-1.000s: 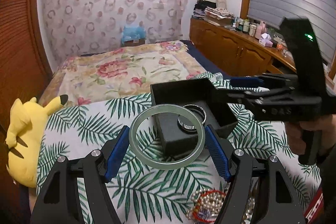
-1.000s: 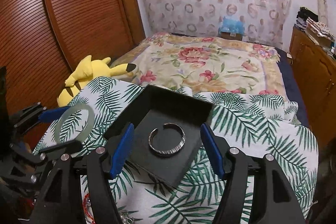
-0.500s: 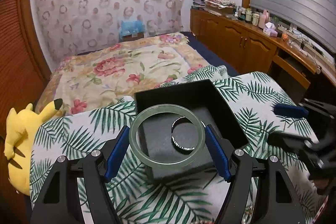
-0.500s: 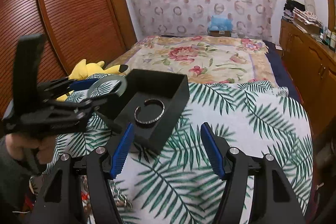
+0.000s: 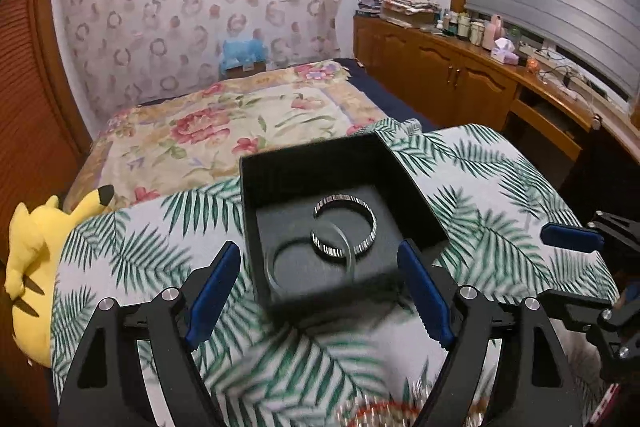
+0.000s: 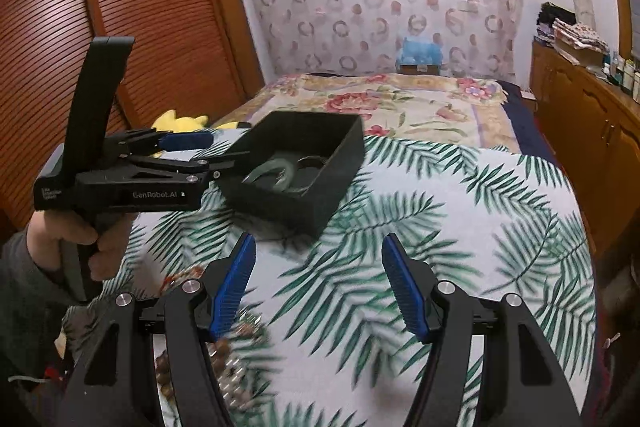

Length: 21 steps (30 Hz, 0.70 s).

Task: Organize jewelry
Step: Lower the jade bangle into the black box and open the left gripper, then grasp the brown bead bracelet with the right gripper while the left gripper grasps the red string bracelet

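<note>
A yellow plush toy (image 5: 30, 267) lies left of the black box (image 5: 280, 167), where the blurred pale green bangle (image 5: 311, 259) overlaps the silver cuff (image 5: 345, 227); left gripper (image 5: 320, 291), jaws just widened, and right gripper (image 6: 318, 283) gape empty.

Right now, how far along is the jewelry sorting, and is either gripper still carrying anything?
Done: the silver bangle and the pale green bangle both sit in the black box, overlapping. In hand: nothing. The left gripper has just opened with nothing between its fingers, and the right gripper is open and empty. Left: the beaded pieces lying on the palm-leaf cloth.
</note>
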Available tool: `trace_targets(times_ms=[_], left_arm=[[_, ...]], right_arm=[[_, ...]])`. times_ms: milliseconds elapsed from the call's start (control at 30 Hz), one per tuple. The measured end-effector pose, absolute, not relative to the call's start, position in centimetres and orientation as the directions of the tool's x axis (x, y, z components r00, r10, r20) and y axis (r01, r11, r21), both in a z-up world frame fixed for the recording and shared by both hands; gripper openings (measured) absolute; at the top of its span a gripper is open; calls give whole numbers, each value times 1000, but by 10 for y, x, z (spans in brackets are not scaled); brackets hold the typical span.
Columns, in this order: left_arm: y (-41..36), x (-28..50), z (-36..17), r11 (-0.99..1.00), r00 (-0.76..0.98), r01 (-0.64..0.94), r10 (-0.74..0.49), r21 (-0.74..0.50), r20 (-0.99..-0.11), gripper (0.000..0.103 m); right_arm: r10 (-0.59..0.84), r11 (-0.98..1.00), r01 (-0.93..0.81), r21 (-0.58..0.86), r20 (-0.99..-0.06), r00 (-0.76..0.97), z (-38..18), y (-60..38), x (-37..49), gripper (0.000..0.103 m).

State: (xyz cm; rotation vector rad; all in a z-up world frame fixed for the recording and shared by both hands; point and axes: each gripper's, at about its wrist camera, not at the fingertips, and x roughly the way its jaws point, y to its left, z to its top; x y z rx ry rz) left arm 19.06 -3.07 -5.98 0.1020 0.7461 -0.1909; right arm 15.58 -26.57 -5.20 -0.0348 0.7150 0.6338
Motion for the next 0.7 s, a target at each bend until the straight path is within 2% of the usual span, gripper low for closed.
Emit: trace_targets(times_ms=[200,600,700], left_arm=[[-18,147,-66,978,715,210,-159,-8,-680,78],[5,90,-89,978,688,200,-187,-64,-702,78],[9,80,-96,978,680,196,-188,-71,-709,78]], right_arm=[[548,788,-588,180,-642,537,-67,-256,122,67],[553,750,-636,182,-699,453,-87,-235,94,42],[547,747,-641,178,-711,441,-91,-231,93,39]])
